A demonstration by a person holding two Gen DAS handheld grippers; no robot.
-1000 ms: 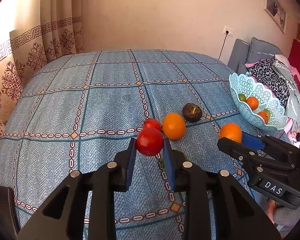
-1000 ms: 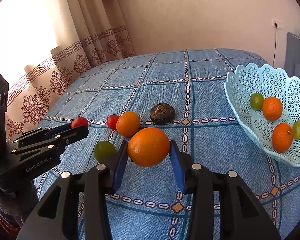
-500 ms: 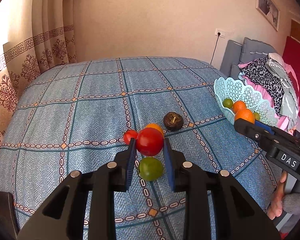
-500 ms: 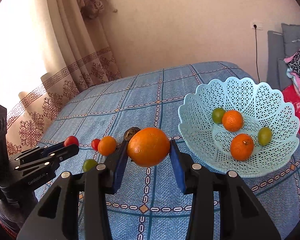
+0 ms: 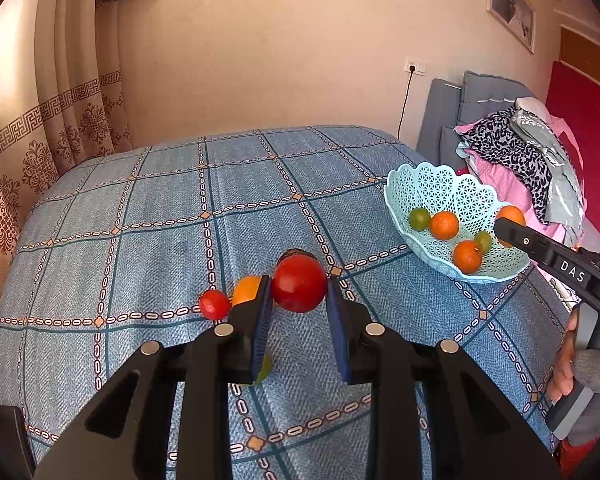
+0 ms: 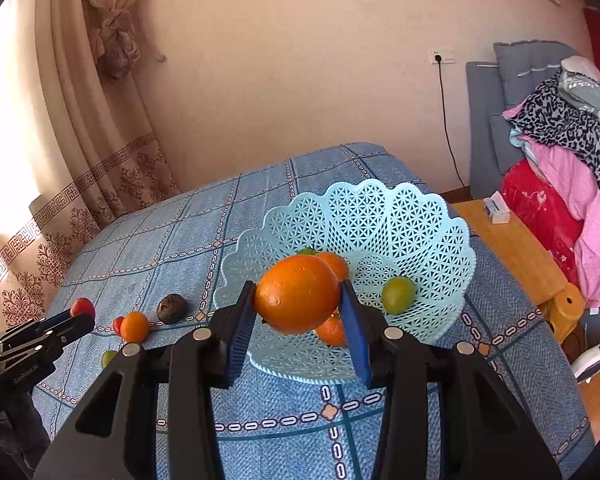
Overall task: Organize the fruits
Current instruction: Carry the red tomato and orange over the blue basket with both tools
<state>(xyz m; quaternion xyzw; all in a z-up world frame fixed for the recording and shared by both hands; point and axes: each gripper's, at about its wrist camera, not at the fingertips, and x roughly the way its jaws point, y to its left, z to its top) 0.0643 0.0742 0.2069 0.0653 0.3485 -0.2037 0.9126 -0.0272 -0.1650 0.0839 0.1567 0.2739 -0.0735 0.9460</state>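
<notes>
A red tomato (image 5: 299,283) is clamped between the blue pads of the left gripper (image 5: 299,300), held above the blue patterned bedspread (image 5: 140,220). An orange (image 6: 297,293) is pinched by the right gripper (image 6: 298,312) just over the near rim of the pale blue lattice basket (image 6: 432,240), at the right, in which oranges and green fruits are seen. A small tomato (image 5: 214,304), another orange (image 5: 246,290) and a dark round fruit (image 6: 172,308) are left on the bedspread.

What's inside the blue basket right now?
In the light blue lattice basket lie two oranges and two green fruits. The right gripper and its orange hide part of the far side.
</notes>
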